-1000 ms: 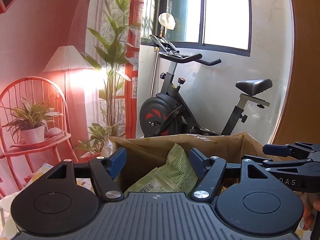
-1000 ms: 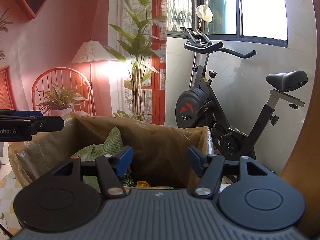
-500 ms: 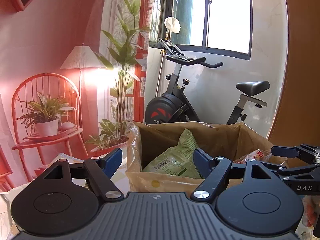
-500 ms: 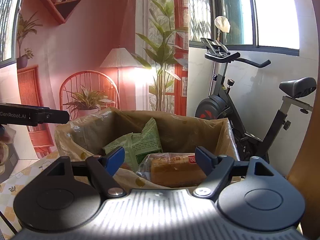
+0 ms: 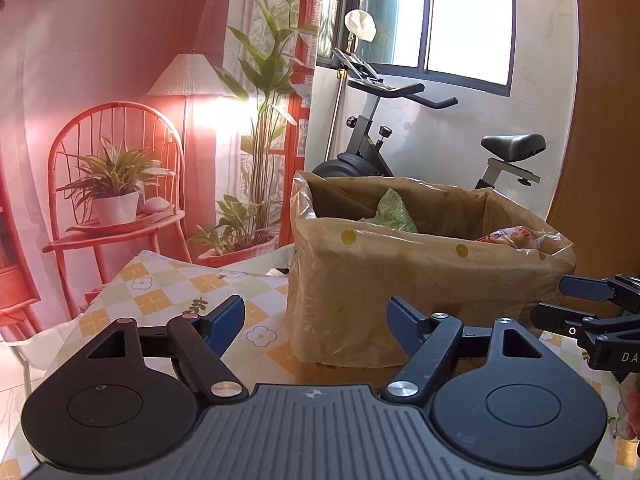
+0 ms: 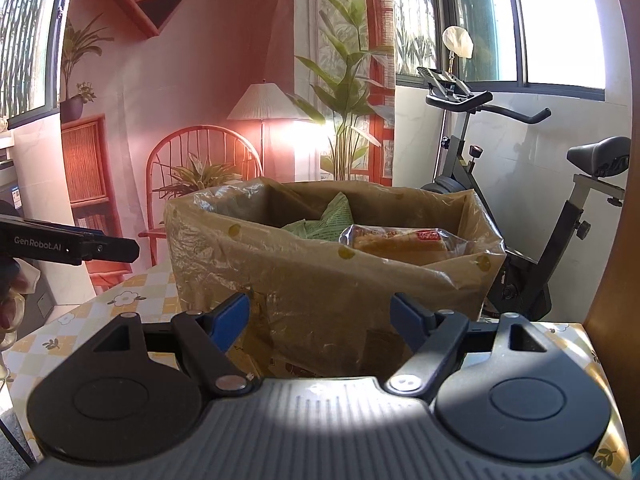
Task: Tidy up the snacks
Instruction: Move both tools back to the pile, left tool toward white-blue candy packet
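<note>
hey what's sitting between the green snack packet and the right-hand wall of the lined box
A clear-wrapped bread loaf lies between the green packet and the box wall, seen best in the right wrist view.

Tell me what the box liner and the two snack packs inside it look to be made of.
Liner: thin brownish see-through plastic film, glossy and crinkled, with yellow dots. Green pack: printed plastic film, creased, probably matte. Bread pack: clear shiny plastic wrap, the brown loaf showing through.

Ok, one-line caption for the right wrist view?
Open, empty right hand-held gripper faces a plastic-lined box on the checked tablecloth, holding a green snack bag and wrapped bread.
</note>
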The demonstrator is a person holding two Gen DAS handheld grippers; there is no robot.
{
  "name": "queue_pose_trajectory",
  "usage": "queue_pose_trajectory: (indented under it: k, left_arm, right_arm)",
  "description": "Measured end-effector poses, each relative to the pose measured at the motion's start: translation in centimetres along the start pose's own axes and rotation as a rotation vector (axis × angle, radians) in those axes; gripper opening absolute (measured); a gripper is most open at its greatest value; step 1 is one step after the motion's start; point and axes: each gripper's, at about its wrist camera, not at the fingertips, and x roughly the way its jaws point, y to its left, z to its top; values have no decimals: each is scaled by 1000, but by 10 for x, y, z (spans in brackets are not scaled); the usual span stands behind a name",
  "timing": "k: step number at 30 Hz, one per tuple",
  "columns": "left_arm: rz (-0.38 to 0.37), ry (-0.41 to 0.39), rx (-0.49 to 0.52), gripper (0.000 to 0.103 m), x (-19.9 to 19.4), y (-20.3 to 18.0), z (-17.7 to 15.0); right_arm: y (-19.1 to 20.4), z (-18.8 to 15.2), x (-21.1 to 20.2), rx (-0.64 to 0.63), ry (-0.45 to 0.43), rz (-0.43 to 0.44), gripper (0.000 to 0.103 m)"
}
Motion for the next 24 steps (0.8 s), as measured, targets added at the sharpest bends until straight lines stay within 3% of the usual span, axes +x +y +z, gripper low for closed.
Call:
queue_pose_trajectory:
  k: [12,24]
  left_arm:
    - [17,65,-16,80,10,5,-23]
    - [-31,171,-7,79,39,-6,-58]
  right_arm:
    - [-3,-42,6,41,62,-4,80]
    - [-14,-91,27,32,157,-35,80]
